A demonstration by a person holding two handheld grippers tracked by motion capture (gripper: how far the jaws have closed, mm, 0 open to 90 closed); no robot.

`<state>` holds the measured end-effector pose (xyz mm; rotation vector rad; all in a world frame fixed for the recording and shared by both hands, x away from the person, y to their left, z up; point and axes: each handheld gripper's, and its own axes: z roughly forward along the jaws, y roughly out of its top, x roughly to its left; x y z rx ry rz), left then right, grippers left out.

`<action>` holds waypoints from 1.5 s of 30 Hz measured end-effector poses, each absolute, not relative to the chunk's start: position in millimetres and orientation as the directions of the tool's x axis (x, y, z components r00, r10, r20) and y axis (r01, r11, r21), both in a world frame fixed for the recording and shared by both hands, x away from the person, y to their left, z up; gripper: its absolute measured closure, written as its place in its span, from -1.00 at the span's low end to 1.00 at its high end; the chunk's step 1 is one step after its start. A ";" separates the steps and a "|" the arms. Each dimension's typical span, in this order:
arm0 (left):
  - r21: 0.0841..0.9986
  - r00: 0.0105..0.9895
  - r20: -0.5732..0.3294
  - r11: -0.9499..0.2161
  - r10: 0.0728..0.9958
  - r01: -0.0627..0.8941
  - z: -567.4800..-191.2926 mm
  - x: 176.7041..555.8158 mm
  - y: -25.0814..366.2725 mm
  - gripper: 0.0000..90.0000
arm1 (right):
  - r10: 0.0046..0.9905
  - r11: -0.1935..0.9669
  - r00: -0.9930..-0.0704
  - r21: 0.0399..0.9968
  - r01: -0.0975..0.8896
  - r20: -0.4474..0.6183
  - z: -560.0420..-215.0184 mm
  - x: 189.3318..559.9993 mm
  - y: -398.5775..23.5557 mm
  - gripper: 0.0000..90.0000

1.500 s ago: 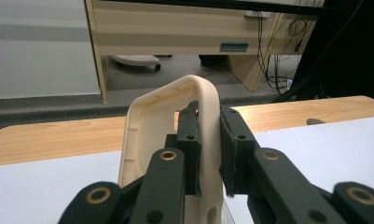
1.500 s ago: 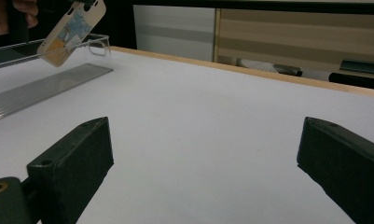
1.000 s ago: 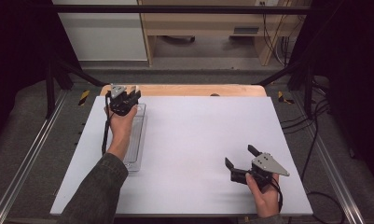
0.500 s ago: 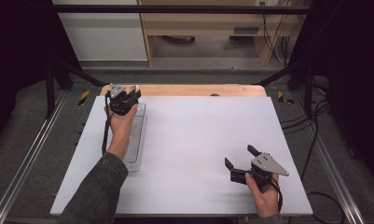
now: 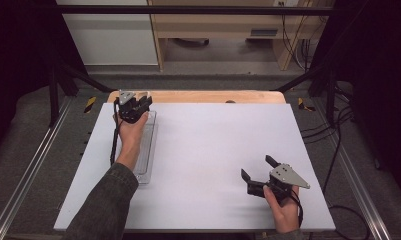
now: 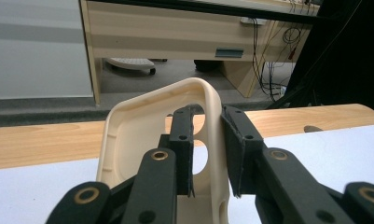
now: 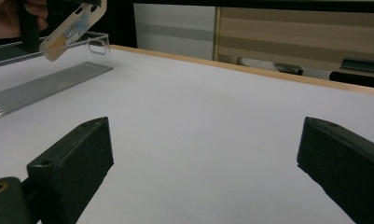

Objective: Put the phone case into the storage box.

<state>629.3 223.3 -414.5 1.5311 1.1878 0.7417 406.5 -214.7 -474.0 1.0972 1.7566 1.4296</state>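
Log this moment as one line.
left tool: shut on cream tray rim | right tool: open, idle above table | clear rack: under left hand

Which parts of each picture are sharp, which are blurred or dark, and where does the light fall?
High view: white table evenly lit, surroundings nearly black, slightly soft overall. Left gripper view: cream plastic piece and jaws sharp, cables behind softer. Right gripper view: the near jaws dark and slightly blurred, clear tray faint against the table.
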 end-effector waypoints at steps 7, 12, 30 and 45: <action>0.946 0.330 -0.124 0.011 0.936 0.324 -417.6 631.3 222.7 0.61 | 0.884 0.074 -0.467 0.973 0.221 0.039 -474.2 406.6 -214.3 -0.92; 0.943 0.333 -0.124 0.007 0.935 0.332 -418.9 631.7 222.4 0.59 | 0.884 0.073 -0.466 0.973 0.219 0.039 -474.0 406.5 -214.9 -0.92; 0.938 0.332 -0.124 0.001 0.935 0.348 -421.5 633.1 221.0 0.57 | 0.883 0.074 -0.468 0.972 0.223 0.040 -474.2 406.6 -214.6 -0.92; 0.943 0.346 -0.092 -0.030 0.934 0.332 -413.4 626.8 219.8 0.40 | 0.882 0.073 -0.469 0.972 0.223 0.041 -474.2 406.6 -214.3 -0.92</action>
